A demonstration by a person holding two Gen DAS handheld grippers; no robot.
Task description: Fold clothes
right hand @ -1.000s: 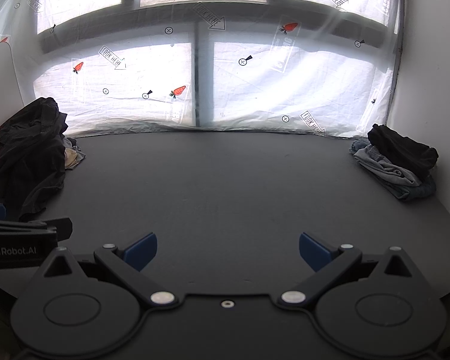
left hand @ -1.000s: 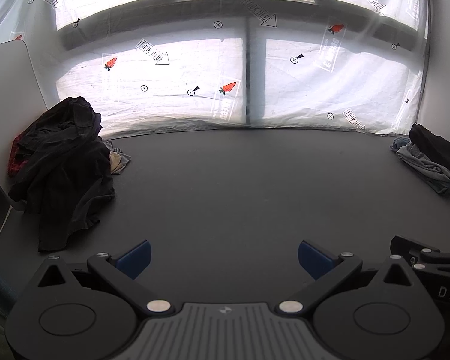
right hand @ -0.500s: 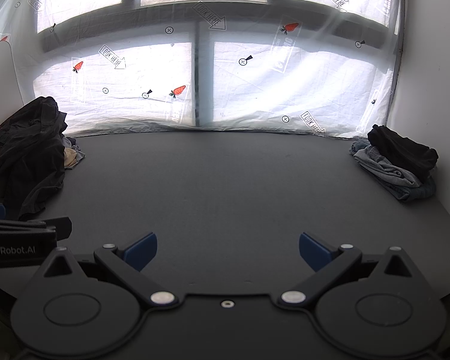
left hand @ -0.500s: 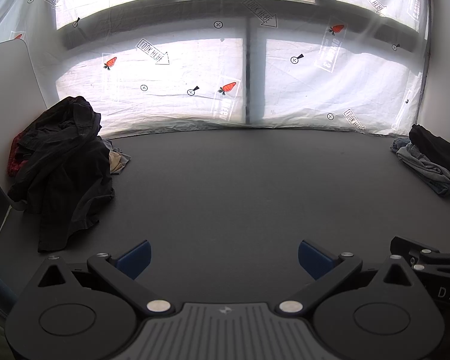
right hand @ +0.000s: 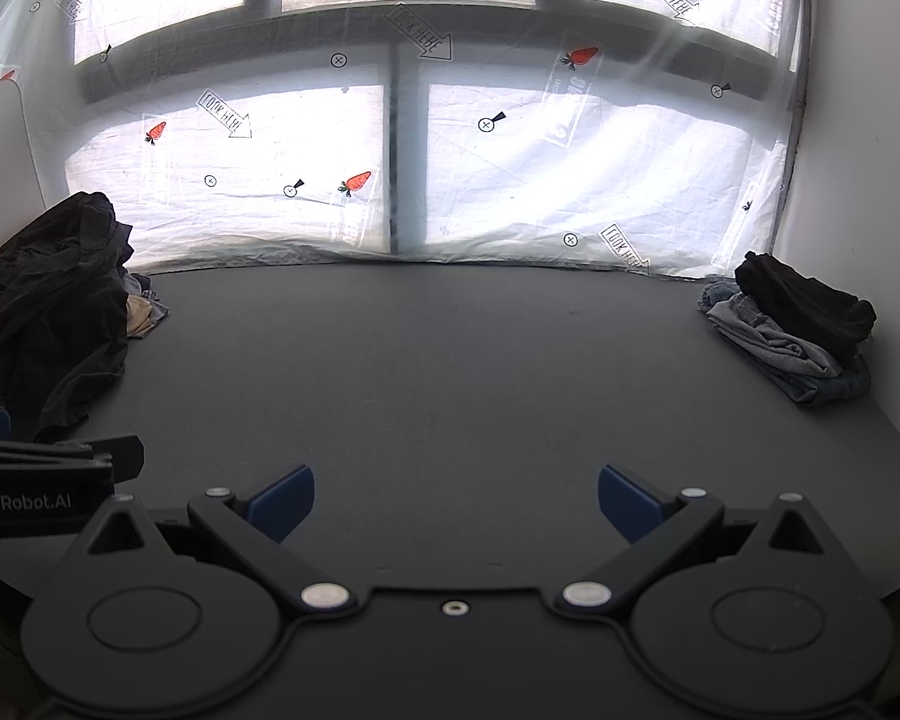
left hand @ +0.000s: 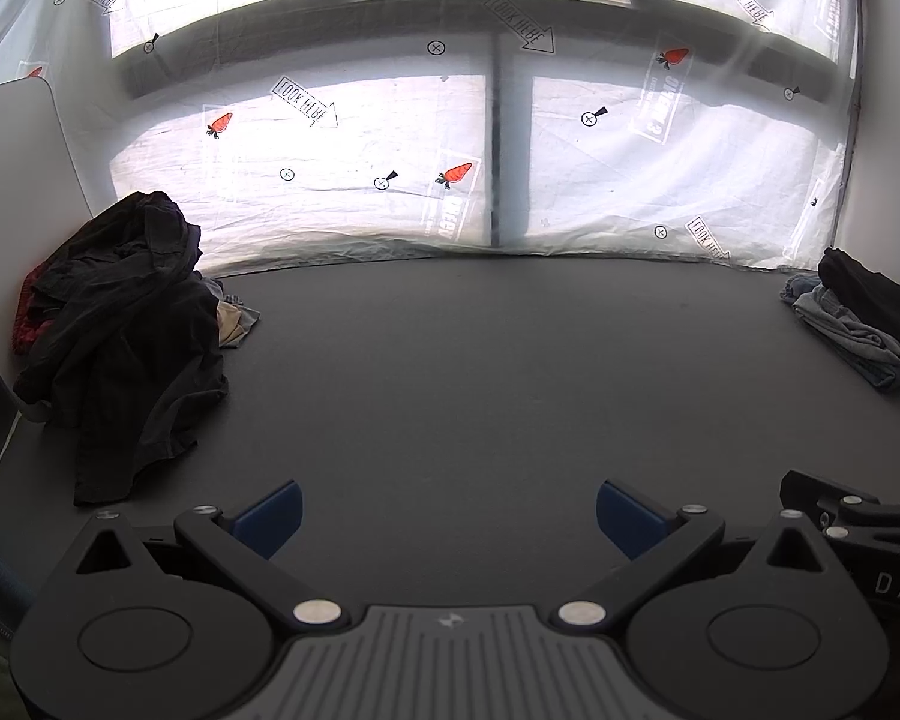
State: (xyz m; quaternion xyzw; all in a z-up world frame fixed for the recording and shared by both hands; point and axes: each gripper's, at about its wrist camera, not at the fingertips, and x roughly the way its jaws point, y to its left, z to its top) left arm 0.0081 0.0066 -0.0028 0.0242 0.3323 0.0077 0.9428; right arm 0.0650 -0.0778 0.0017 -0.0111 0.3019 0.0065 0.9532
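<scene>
Both grippers hover side by side over the near edge of a dark grey table (left hand: 450, 372), and neither holds anything. The left gripper (left hand: 447, 513) has its blue-tipped fingers (left hand: 270, 513) spread wide apart over bare tabletop, and the right gripper (right hand: 456, 501) is likewise released, its blue fingertips (right hand: 630, 501) far apart and touching no cloth. In the left wrist view the right gripper's black body shows at the right edge; in the right wrist view the left gripper's body, with "GenRobot.AI" lettering, shows at the left edge. The clothes to be folded lie in a loose heap of dark garments (left hand: 120, 336) at the far left of the table, against a white panel (left hand: 12, 180), with a bit of red fabric on its left side and a pale beige piece (left hand: 234, 324) peeking out at its right. At the far right sits a small stack of folded clothes (right hand: 792, 324), a black garment on top of grey and blue denim pieces. Behind the table hangs a white translucent sheet (left hand: 570, 168) printed with carrots, arrows and "LOOK HERE" marks, backlit by a window.
</scene>
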